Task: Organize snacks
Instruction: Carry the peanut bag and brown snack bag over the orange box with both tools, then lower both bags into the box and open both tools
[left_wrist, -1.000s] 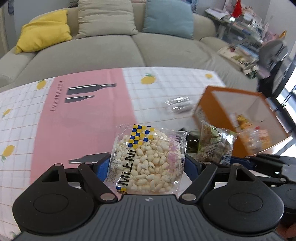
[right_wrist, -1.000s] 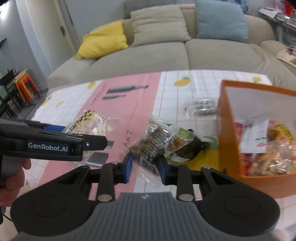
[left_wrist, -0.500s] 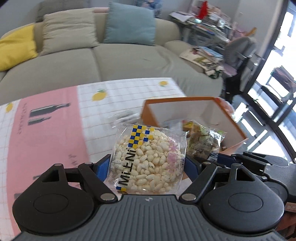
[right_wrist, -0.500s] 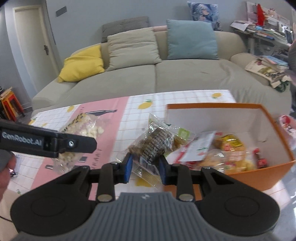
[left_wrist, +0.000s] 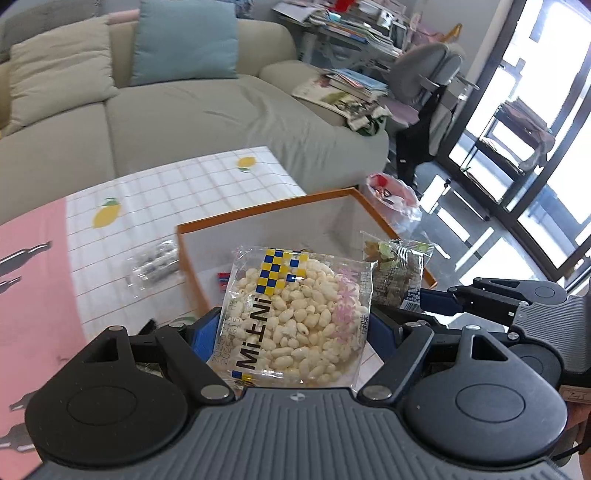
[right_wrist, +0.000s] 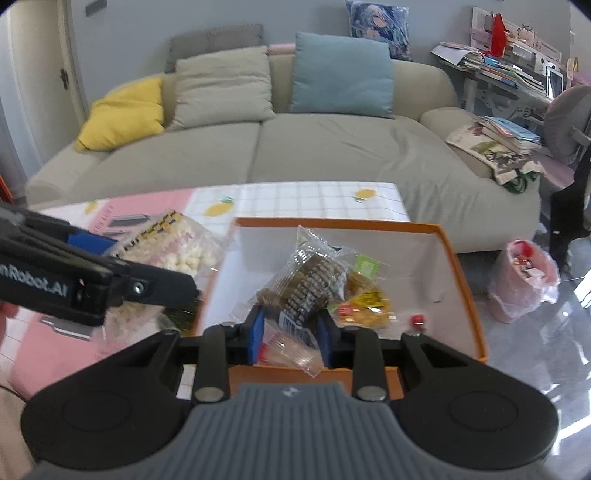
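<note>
My left gripper (left_wrist: 293, 326) is shut on a clear bag of white puffed grains (left_wrist: 295, 314) with a blue-and-yellow checker label, held up over the near left corner of the orange box (left_wrist: 258, 218). My right gripper (right_wrist: 290, 332) is shut on a clear packet of brown snack bars (right_wrist: 314, 273), held above the orange box (right_wrist: 461, 280). Inside that box lie a yellow packet (right_wrist: 365, 306) and a small red item (right_wrist: 417, 319). The left gripper (right_wrist: 96, 280) with its grain bag (right_wrist: 173, 247) shows at the left of the right wrist view.
A clear wrapped item (left_wrist: 155, 262) lies on the checked tablecloth (left_wrist: 177, 188) left of the box. A beige sofa (right_wrist: 295, 147) with cushions stands behind the table. A pink bag (right_wrist: 524, 280) sits on the floor right of the box, and a grey chair (left_wrist: 432, 81) beyond.
Both grippers have carried their packets rightward and upward from over the tablecloth to above the orange box. Both grips have stayed the same.
</note>
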